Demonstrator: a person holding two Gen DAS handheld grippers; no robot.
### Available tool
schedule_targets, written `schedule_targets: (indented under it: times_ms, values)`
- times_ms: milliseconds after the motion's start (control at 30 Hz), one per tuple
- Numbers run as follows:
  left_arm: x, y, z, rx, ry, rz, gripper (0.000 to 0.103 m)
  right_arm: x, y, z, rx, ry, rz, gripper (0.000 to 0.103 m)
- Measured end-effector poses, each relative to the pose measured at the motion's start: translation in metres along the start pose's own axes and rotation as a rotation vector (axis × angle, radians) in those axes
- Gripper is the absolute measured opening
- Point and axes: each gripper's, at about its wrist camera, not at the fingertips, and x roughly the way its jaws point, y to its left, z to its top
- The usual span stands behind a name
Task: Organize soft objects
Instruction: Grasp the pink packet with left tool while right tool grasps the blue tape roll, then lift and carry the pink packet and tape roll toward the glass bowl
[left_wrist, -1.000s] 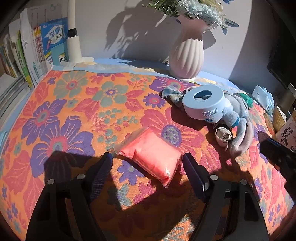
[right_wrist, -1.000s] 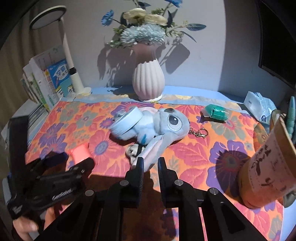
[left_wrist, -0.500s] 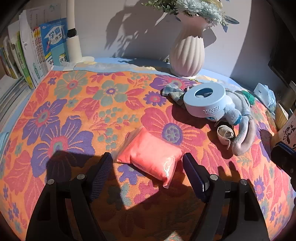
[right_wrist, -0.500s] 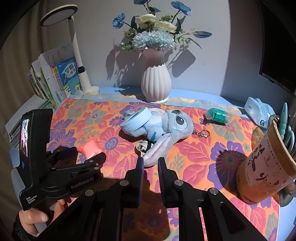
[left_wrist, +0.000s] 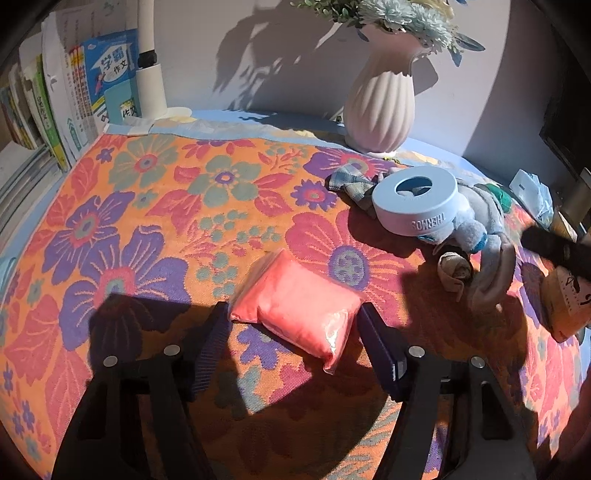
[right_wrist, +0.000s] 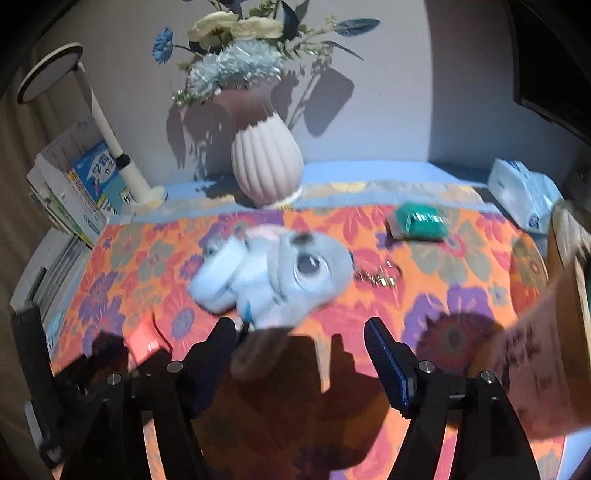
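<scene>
A pink soft packet (left_wrist: 295, 302) lies on the flowered cloth between the fingers of my left gripper (left_wrist: 291, 321). Its jaws are closing, and the pads stand right at the packet's two edges without squeezing it. A grey-blue plush toy (right_wrist: 295, 269) lies mid-table with a pale blue ring (right_wrist: 218, 280) resting on it. My right gripper (right_wrist: 299, 332) hovers just short of the plush. Its jaws are opening wide, with only the plush's lower end showing in the gap. The right wrist view is blurred. The plush (left_wrist: 480, 221) and ring (left_wrist: 417, 206) lie to the right of the packet.
A ribbed pink vase (left_wrist: 380, 107) of flowers stands at the back, with books (left_wrist: 74, 96) and a white lamp (right_wrist: 48, 72) at back left. A green packet (right_wrist: 419, 221), a keychain (right_wrist: 380, 278), a tissue pack (right_wrist: 524, 195) and a brown paper cup (right_wrist: 546, 350) are on the right. A plaid cloth (left_wrist: 351, 182) lies by the ring.
The right gripper's jaws went from shut to wide apart, and it moved in toward the plush toy. The left gripper's fingers drew in closer to the pink packet.
</scene>
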Motion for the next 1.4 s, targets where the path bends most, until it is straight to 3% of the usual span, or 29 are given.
schedule_targets:
  times_ms: [133, 167, 333, 433, 633, 667, 700, 867, 1100, 1333, 1400]
  values:
    - [-0.003, 0.002, 0.0, -0.007, -0.017, -0.005, 0.06, 0.005, 0.033, 0.017, -0.112, -0.022, 0.037, 0.072]
    - [-0.004, 0.003, 0.0, -0.014, -0.026, -0.004, 0.06, 0.009, 0.041, 0.02, -0.149, -0.018, 0.029, 0.077]
    - [-0.02, 0.025, -0.003, -0.139, -0.112, -0.045, 0.06, 0.043, 0.083, 0.022, -0.339, 0.021, -0.046, 0.08]
    - [-0.019, 0.036, -0.004, -0.2, -0.119, -0.039, 0.06, 0.059, 0.096, 0.022, -0.417, 0.036, -0.096, 0.081]
    - [-0.019, 0.034, -0.004, -0.175, -0.131, -0.045, 0.06, 0.088, 0.106, 0.021, -0.507, 0.067, -0.198, 0.081]
    - [-0.019, 0.033, -0.004, -0.169, -0.132, -0.043, 0.06, 0.089, 0.107, 0.021, -0.513, 0.064, -0.205, 0.076]
    - [-0.02, 0.033, -0.004, -0.167, -0.133, -0.042, 0.06, 0.09, 0.108, 0.021, -0.515, 0.063, -0.213, 0.069]
    - [-0.021, 0.035, -0.005, -0.17, -0.131, -0.057, 0.06, 0.082, 0.109, 0.022, -0.491, 0.04, -0.201, 0.064]
    - [-0.019, 0.033, -0.004, -0.16, -0.124, -0.05, 0.06, 0.034, 0.087, 0.013, -0.292, -0.02, 0.003, 0.064]
    - [-0.023, 0.022, -0.006, -0.111, -0.112, -0.025, 0.06, -0.014, 0.059, -0.015, -0.148, -0.068, 0.025, 0.064]
    - [-0.033, 0.018, -0.008, -0.108, -0.124, -0.053, 0.06, -0.026, 0.049, -0.02, -0.122, -0.074, 0.017, 0.064]
